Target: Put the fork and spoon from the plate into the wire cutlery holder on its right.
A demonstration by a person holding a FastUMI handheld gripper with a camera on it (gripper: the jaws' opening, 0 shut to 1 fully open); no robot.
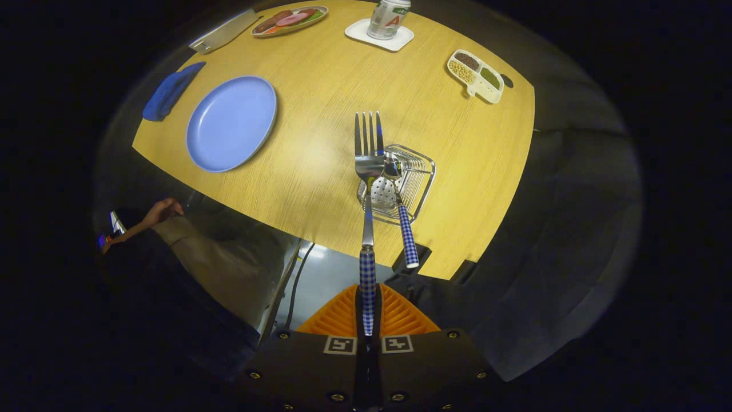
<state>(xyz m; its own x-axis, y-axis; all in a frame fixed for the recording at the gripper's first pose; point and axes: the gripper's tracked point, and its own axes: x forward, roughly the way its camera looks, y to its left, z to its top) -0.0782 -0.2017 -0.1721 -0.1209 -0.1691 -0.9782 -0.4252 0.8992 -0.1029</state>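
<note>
My gripper [368,309] is shut on the checked handle of the fork [367,166], which points tines-forward, held high above the table. Beneath the fork's head sits the wire cutlery holder [420,177] on the wooden table. The spoon [402,212] stands in the holder, bowl down, its checked handle leaning out toward me just right of the fork. The blue plate [231,123] lies bare on the table, well to the left of the holder.
A folded blue cloth [170,91] lies left of the plate. Farther back are a dish of food [289,20], a can on a white coaster [381,34] and a divided tray of beans [476,75]. A person's hand and sleeve [166,220] are below the table's near edge.
</note>
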